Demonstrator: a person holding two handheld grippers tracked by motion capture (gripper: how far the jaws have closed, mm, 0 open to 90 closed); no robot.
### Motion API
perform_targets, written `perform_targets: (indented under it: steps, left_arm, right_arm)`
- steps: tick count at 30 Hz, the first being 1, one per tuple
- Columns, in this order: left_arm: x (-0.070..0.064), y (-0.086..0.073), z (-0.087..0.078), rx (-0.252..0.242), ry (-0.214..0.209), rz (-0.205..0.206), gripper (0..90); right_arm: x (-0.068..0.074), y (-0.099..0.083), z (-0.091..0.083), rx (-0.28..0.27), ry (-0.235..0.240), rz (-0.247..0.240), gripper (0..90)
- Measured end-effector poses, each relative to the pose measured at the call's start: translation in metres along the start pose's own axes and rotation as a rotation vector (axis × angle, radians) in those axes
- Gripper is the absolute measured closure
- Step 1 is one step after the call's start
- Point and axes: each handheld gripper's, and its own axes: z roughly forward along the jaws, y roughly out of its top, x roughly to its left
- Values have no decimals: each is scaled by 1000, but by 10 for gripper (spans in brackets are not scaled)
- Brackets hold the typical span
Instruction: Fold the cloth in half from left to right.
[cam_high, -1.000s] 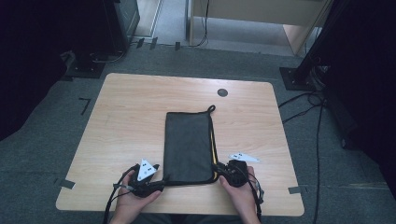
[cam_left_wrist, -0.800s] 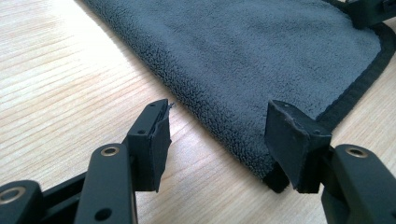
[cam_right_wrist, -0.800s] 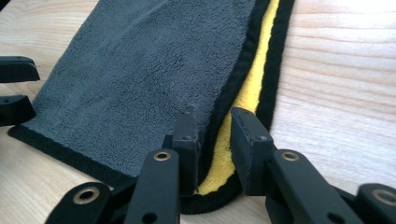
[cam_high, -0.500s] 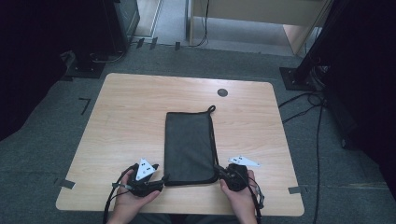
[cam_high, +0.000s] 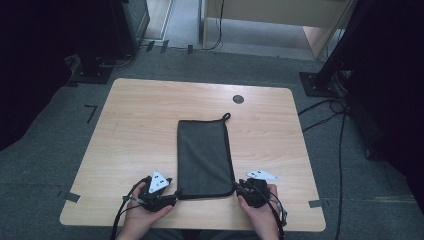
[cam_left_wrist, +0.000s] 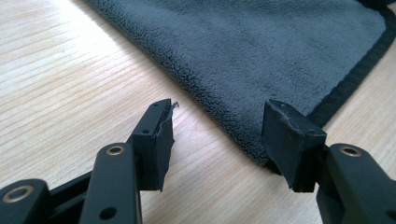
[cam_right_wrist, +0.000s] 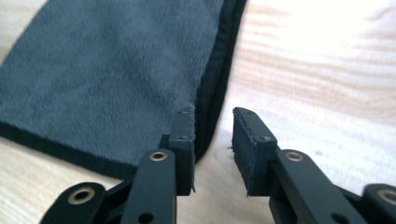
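Folded dark grey fleece cloth with black piping lying flat mid-worktop, near edge toward the person. Left hand-held gripper and right hand-held gripper both parted, empty, at near corners. Probably light, limp; best pinched at piped corners.

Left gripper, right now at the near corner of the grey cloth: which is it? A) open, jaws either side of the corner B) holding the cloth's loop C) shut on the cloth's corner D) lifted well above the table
A: in the left gripper view the left gripper stands open, its jaws apart astride the grey cloth's corner, which lies flat on the table.
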Motion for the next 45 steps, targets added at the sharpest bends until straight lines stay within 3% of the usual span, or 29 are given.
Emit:
perform_targets:
  steps: [3, 5, 9, 13, 18, 21, 24, 29, 31, 32, 33, 35, 37, 38, 39, 41, 45]
  left_arm:
    - [-1, 0, 1, 21, 24, -9, 445]
    - [-4, 1, 2, 37, 57, 20, 441]
    - [-4, 2, -1, 60, 79, 29, 441]
    - [1, 0, -7, 92, 56, 26, 444]
    - [2, -2, -10, 87, 44, 56, 444]
    - [6, -1, -11, 40, -7, 11, 398]
    - [7, 0, -10, -3, 11, -32, 385]
    - [1, -4, -4, 35, 70, 8, 381]
    - [0, -5, -4, 35, 78, 20, 383]
    - [0, -5, -4, 32, 79, 17, 383]
    - [0, -5, -4, 32, 76, 15, 383]
    - [1, -6, -4, 31, 69, 9, 383]
    - [2, -6, -5, 32, 68, 12, 383]
    - [2, -6, -5, 33, 65, 13, 382]
    - [2, -6, -5, 33, 64, 14, 381]
    - [3, -5, -4, 33, 58, 10, 378]
    - [2, -4, -3, 33, 61, 15, 368]
  right_arm:
    - [1, -5, 0, -13, -11, -8, 665]
    - [3, -6, 0, -14, -31, -34, 650]
    - [6, -7, -1, 1, -22, -20, 653]
    - [11, -15, -6, 3, -13, -29, 622]
    - [14, -16, -9, 17, -13, -39, 549]
    - [8, -4, -11, -64, -2, -22, 529]
    - [5, 17, -1, -100, -19, -39, 507]
    - [1, 41, 33, -84, -3, -19, 434]
    - [-1, 43, 49, -59, -53, -49, 390]
    - [-3, 42, 53, -84, -97, -96, 361]
    - [-7, 43, 54, -85, -108, -105, 332]
    - [-18, 47, 51, -76, -120, -54, 312]
    - [-27, 51, 50, -72, -107, -15, 312]
    - [-30, 54, 49, -79, -114, -5, 384]
    - [-32, 57, 49, -94, -127, -7, 382]
    - [-36, 68, 50, -114, -66, 23, 386]
    - [-33, 99, 65, -151, -58, -21, 413]
